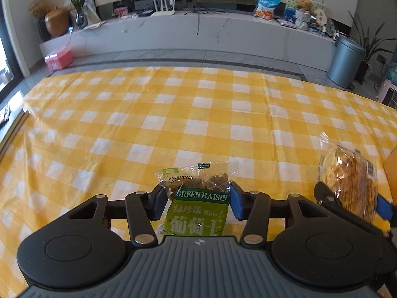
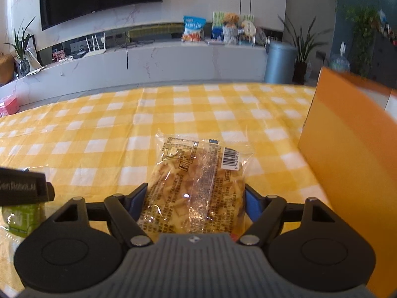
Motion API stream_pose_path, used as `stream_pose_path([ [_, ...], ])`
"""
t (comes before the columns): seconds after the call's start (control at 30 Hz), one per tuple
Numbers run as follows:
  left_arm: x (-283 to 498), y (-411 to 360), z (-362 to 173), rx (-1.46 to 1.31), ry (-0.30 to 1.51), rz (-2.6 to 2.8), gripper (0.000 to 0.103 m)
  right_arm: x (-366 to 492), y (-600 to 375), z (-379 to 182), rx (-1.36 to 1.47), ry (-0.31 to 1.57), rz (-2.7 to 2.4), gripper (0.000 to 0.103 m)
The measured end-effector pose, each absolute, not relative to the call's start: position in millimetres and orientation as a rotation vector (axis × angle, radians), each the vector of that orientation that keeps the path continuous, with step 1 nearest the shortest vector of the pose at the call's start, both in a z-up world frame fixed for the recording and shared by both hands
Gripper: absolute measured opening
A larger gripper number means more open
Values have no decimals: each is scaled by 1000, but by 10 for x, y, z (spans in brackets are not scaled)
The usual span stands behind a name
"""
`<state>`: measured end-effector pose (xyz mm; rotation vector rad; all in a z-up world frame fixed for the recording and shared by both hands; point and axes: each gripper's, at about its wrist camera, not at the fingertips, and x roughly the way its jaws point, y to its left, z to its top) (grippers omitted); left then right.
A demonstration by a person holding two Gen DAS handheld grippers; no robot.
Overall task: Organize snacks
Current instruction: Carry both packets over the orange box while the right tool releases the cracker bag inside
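Observation:
A green raisin packet (image 1: 198,213) stands between the fingers of my left gripper (image 1: 198,198), whose blue pads press on both its sides; its clear top pokes out ahead over the yellow checked tablecloth (image 1: 173,114). My right gripper (image 2: 194,203) is shut on a clear packet of golden pastry strips (image 2: 196,181), held above the cloth. From the left wrist view that pastry packet (image 1: 347,173) shows at the far right. At the left edge of the right wrist view, part of the left gripper hides most of the raisin packet (image 2: 22,216).
A tall orange box (image 2: 347,149) stands on the table close to the right of the pastry packet. Beyond the table's far edge are a marble TV unit (image 1: 198,32), a grey bin (image 1: 345,59) and a pink box (image 1: 58,59) on the floor.

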<state>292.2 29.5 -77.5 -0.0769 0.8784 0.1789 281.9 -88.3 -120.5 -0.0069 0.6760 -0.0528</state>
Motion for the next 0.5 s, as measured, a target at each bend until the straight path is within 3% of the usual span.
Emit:
stream_pose_path([
  [0.23,2783,341,-571,-82,842,146,57,2678,-871,-956,-28,582,-37,75],
  [0.5,2683,335,-254,-93,806,74,57,2660,-1186,-693,137,580,4,75],
])
